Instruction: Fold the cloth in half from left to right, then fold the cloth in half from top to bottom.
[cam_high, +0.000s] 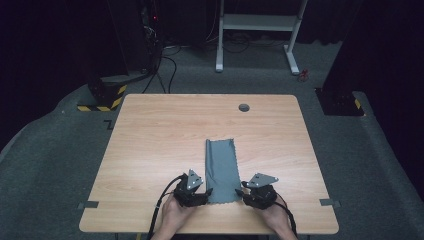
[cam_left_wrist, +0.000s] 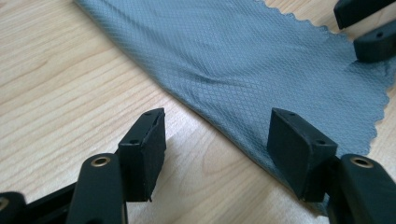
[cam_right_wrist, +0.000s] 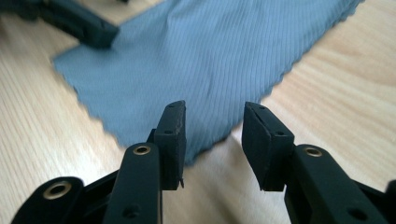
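A grey cloth (cam_high: 222, 170), folded into a long narrow strip, lies flat on the wooden table (cam_high: 150, 140) and runs away from the person. My left gripper (cam_high: 208, 192) is at its near left corner, open. In the left gripper view the cloth's (cam_left_wrist: 233, 60) long edge passes between the spread jaws of my left gripper (cam_left_wrist: 217, 121), and the pads do not press on it. My right gripper (cam_high: 244, 188) is at the near right corner, also open. In the right gripper view the cloth's (cam_right_wrist: 210, 60) corner points into the gap of my right gripper (cam_right_wrist: 215, 109).
A round cable hole (cam_high: 244, 107) sits near the table's far edge. Grey tape marks (cam_high: 88, 204) (cam_high: 329, 202) lie near the front corners. Both hands rest close to the table's front edge. A white desk frame (cam_high: 257, 22) stands on the floor beyond.
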